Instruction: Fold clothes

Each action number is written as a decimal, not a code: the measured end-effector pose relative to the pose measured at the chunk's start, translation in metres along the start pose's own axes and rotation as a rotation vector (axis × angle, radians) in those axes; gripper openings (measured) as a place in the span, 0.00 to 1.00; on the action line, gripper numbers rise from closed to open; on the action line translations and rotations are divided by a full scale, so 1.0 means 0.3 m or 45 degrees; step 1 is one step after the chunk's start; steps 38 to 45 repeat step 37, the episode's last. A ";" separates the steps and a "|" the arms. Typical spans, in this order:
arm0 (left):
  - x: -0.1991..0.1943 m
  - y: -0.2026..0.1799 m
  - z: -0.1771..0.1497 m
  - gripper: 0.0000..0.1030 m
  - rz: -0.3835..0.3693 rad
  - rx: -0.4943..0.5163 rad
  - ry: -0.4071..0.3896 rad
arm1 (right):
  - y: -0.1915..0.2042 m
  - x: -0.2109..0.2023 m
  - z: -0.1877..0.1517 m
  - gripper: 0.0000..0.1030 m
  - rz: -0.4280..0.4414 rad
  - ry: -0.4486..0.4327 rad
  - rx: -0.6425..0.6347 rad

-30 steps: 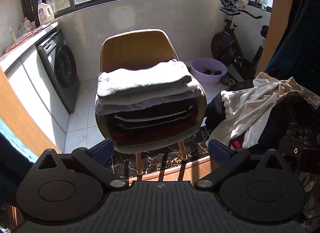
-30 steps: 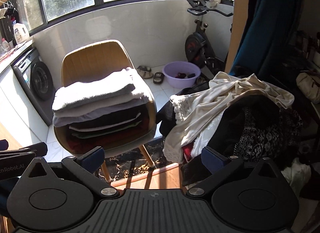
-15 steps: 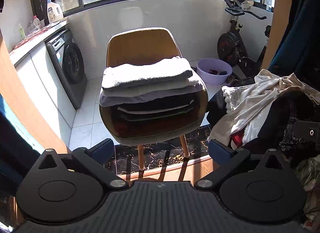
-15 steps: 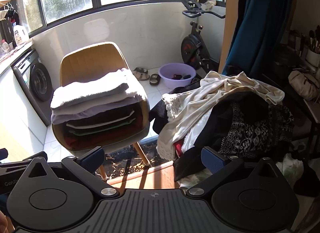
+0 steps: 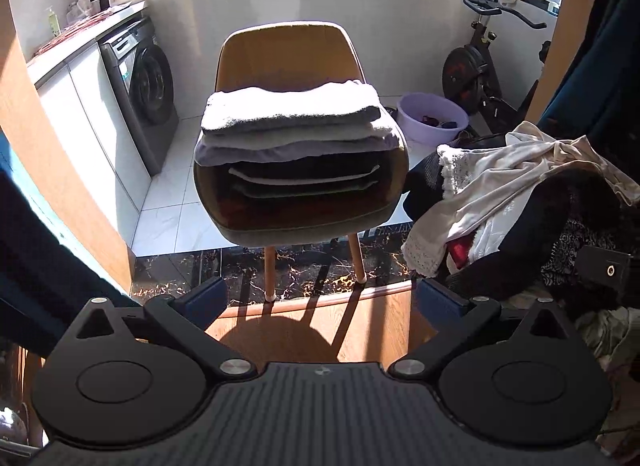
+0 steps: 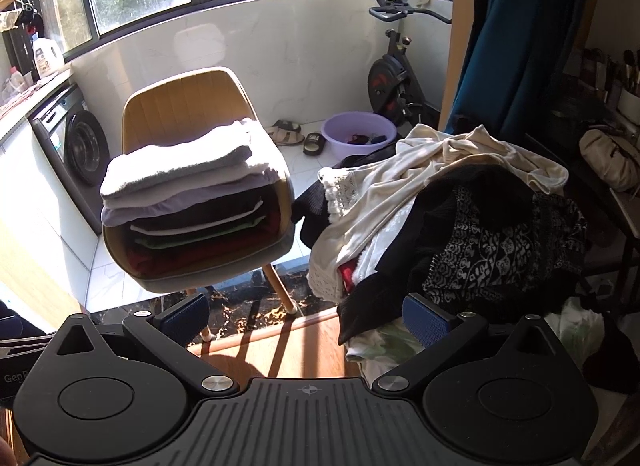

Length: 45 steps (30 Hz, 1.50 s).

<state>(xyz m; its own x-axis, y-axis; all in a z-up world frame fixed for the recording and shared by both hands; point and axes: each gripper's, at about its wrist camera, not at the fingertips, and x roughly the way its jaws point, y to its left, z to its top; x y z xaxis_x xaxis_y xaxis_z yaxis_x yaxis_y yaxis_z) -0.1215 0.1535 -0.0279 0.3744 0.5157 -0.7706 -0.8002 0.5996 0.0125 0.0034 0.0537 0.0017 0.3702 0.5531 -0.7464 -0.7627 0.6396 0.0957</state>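
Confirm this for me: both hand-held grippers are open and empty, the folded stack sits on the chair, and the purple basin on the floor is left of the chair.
One error: the purple basin sits on the floor to the right of the chair, near the exercise bike, as the right wrist view shows. The rest holds: the left hand-held gripper and right hand-held gripper are open and empty, and the folded stack sits on the chair.

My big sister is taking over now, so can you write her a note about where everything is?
Left claw: open, holding nothing.
Right claw: open, holding nothing.
Done: a stack of folded clothes sits on the yellow chair.
Left: the unfolded pile right of the chair, cream garment on top. Neither claw touches it yet. Probably grab the cream one next.
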 end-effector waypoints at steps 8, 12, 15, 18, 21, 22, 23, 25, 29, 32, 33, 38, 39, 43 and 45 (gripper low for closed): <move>-0.024 -0.028 0.000 0.99 0.005 -0.006 -0.017 | -0.038 -0.015 -0.004 0.99 0.009 -0.012 0.008; -0.031 -0.036 0.000 1.00 0.006 -0.006 -0.022 | -0.051 -0.015 -0.005 0.99 0.010 -0.011 0.020; -0.037 -0.040 0.002 0.99 0.011 -0.003 -0.027 | -0.059 -0.013 -0.009 0.99 0.009 -0.004 0.027; -0.036 -0.041 0.003 1.00 0.005 -0.006 -0.025 | -0.063 -0.012 -0.015 0.99 0.007 0.004 0.032; -0.032 -0.040 0.002 0.99 -0.004 -0.007 -0.021 | -0.065 -0.015 -0.017 0.99 0.002 0.001 0.036; -0.032 -0.040 0.002 0.99 -0.007 -0.005 -0.021 | -0.064 -0.017 -0.018 0.99 0.001 0.000 0.035; -0.032 -0.041 0.002 1.00 -0.008 -0.004 -0.021 | -0.063 -0.018 -0.019 0.99 -0.001 -0.002 0.035; -0.032 -0.041 0.004 1.00 -0.010 -0.003 -0.022 | -0.060 -0.020 -0.021 0.99 -0.004 -0.001 0.034; -0.027 -0.038 0.003 0.99 -0.020 -0.003 -0.017 | -0.059 -0.025 -0.027 0.99 -0.008 0.000 0.035; -0.026 -0.034 0.002 0.99 -0.026 -0.004 -0.016 | -0.057 -0.025 -0.026 0.99 -0.010 0.001 0.033; -0.026 -0.033 0.002 0.99 -0.029 -0.003 -0.019 | -0.055 -0.025 -0.027 0.99 -0.011 0.000 0.031; -0.033 -0.031 0.003 1.00 -0.042 0.002 -0.037 | -0.047 -0.026 -0.028 0.99 -0.012 0.000 0.026; -0.033 -0.031 0.003 1.00 -0.042 0.002 -0.037 | -0.047 -0.026 -0.028 0.99 -0.012 0.000 0.026; -0.033 -0.031 0.003 1.00 -0.042 0.002 -0.037 | -0.047 -0.026 -0.028 0.99 -0.012 0.000 0.026; -0.033 -0.031 0.003 1.00 -0.042 0.002 -0.037 | -0.047 -0.026 -0.028 0.99 -0.012 0.000 0.026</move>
